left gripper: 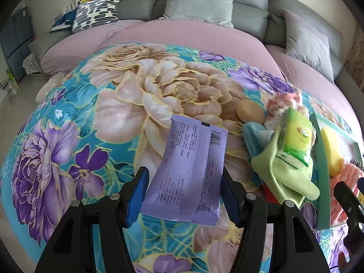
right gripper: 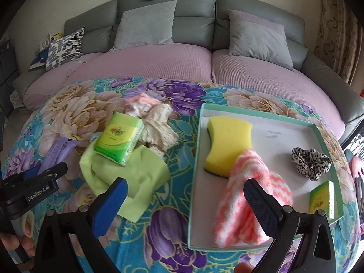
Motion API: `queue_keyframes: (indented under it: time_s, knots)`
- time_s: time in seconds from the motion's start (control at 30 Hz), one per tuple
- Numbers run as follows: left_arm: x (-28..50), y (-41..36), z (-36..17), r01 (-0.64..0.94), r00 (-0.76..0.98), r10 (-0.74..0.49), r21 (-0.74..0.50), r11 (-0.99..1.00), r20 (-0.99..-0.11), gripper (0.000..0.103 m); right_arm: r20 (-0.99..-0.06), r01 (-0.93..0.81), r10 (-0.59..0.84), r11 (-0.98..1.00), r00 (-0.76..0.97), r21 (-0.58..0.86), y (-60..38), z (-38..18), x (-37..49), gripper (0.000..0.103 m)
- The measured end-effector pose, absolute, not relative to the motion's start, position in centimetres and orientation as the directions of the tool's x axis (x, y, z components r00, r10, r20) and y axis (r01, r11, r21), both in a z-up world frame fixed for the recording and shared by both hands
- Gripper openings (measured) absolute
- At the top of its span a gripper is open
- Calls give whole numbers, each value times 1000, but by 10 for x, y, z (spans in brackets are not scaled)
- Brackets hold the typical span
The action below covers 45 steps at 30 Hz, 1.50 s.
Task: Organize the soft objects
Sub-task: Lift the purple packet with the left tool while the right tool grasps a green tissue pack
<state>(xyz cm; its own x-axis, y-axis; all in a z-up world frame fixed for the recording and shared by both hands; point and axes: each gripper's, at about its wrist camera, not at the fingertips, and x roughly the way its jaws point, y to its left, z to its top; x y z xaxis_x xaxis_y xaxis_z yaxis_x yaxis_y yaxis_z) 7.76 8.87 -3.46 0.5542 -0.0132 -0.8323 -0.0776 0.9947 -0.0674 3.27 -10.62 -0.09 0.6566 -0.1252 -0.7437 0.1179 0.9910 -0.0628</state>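
The left gripper (left gripper: 184,193) has the pale purple soft plastic packet (left gripper: 190,170) between its blue pads, clamped across the packet's width at the lower end, and the packet juts up and forward clear of the floral blanket (left gripper: 68,118). That packet looks light, squashy and a bit slick, a wrapped wad of tissues by the look of it, so a hold across the middle of its width seems the safest bet; pinch too near a corner and it may swivel or slide out.

Over to the right gripper (right gripper: 185,202): jaws spread wide, nothing between them, hanging above the near-left edge of the shallow mint-green cardboard tray (right gripper: 195,159).

Inside that tray lie a yellow foam sponge (right gripper: 225,145), a pink-and-white fluffy cloth (right gripper: 245,204) partly over it, a leopard-print fabric scrunchie (right gripper: 310,162) and a small green tissue pack (right gripper: 320,199).

Left of the tray, the pile yet to sort: a green tissue pack (right gripper: 119,138) sitting on a lime-green cloth (right gripper: 136,182), a cream knitted piece (right gripper: 159,127) and a pink knitted piece (right gripper: 141,104) behind it. All limp, light stuff; the cloths will drape and drag, so bunch them at a fold.
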Motion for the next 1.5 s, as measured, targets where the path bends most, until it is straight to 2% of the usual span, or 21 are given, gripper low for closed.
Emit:
queue_keyframes:
  time_s: [0.17, 0.47, 0.9, 1.0, 1.1, 1.3, 1.4, 1.5]
  knots:
    - [79, 101, -35, -99, 556, -36, -110, 989, -830, 63, -735, 77, -150, 988, 661, -133, -85, 0, 48, 103]
    - [83, 114, -35, -118, 563, -60, -152, 981, -824, 63, -764, 28, -83, 996, 640, -85, -68, -6, 74, 103]
    - [90, 122, -40, -126, 556, -82, -181, 975, -827, 63, -824, -56, -99, 986, 558, -157, -47, -19, 105, 103]
    - [91, 125, -42, -129, 555, -88, -190, 973, -827, 63, -819, -61, -52, 993, 571, -106, -45, -17, 106, 103]
    - [91, 128, -44, -134, 553, -92, -197, 971, -828, 63, -801, -60, -84, 987, 593, -148, -39, -18, 107, 103]
    - [92, 129, -46, -134, 549, -101, -207, 969, -829, 63, -800, -66, -76, 988, 595, -143, -33, -22, 112, 84]
    - [92, 129, -46, -134, 549, -102, -208, 969, -829, 63, -809, -68, -72, 988, 584, -137, -32, -27, 113, 63]
    - [92, 129, -47, -136, 548, -100, -207, 969, -831, 63, -805, -64, -69, 989, 589, -131, -34, -28, 112, 60]
